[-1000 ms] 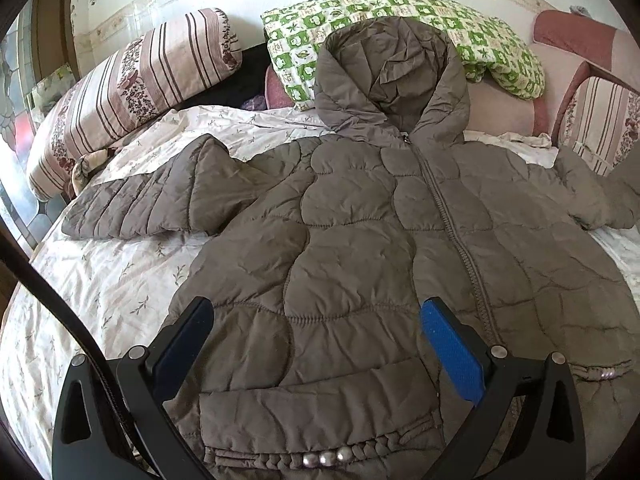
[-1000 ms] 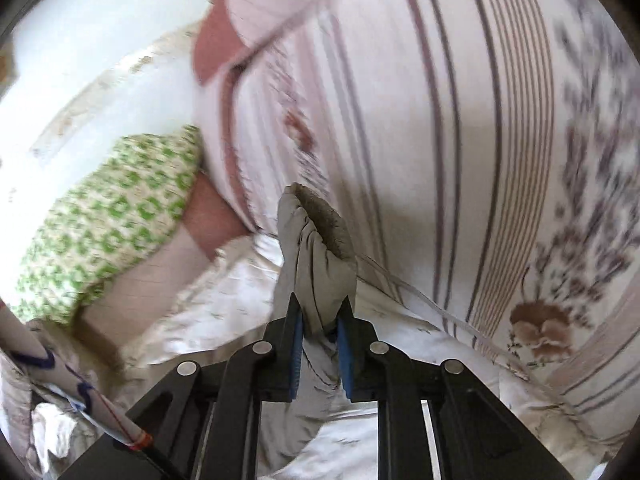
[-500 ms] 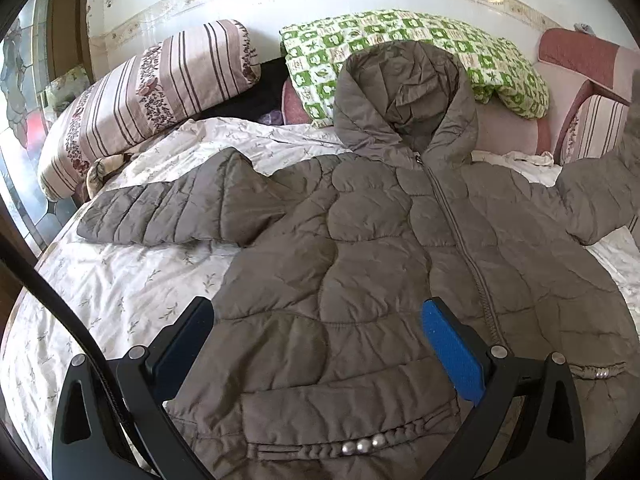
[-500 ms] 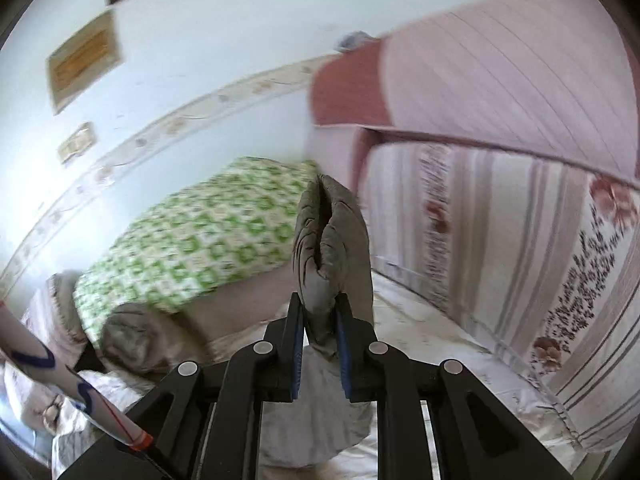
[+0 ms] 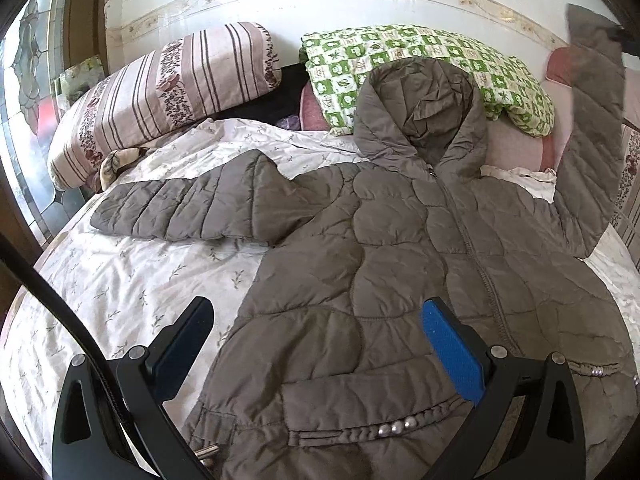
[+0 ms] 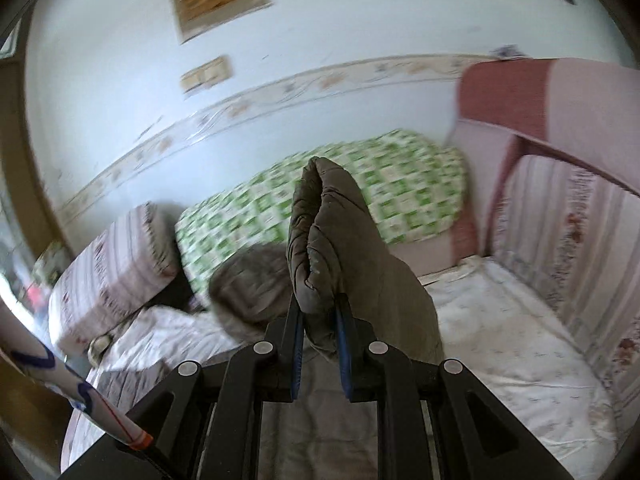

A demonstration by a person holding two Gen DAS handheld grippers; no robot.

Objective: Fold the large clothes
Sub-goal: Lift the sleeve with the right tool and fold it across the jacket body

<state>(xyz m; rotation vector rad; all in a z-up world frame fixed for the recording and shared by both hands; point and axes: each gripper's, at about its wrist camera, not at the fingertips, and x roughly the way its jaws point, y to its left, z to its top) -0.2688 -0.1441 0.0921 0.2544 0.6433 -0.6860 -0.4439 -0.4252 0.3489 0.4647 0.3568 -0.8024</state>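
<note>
The right tongs [image 6: 319, 322] are closed on the cuff end of the jacket's sleeve [image 6: 332, 240], which stands up between the blue pads and rises above them; the rest of that sleeve hangs down in front of the tongs toward the bed. In the left wrist view the same sleeve [image 5: 592, 152] is lifted clear of the mattress at the far right, with its cuff at the top. The left tongs [image 5: 320, 344] are open, jaws spread wide and holding nothing, above the lower front of the quilted hooded jacket [image 5: 380, 264]. The jacket lies face up, zipped, on the floral bed sheet [image 5: 120, 280]; its hood [image 5: 420, 112] points away from the left tongs and its other sleeve [image 5: 192, 208] lies flat, extended to their left. Beyond the hood sit a green checked pillow [image 5: 400, 56] and, further left, a striped bolster [image 5: 168, 92].
</note>
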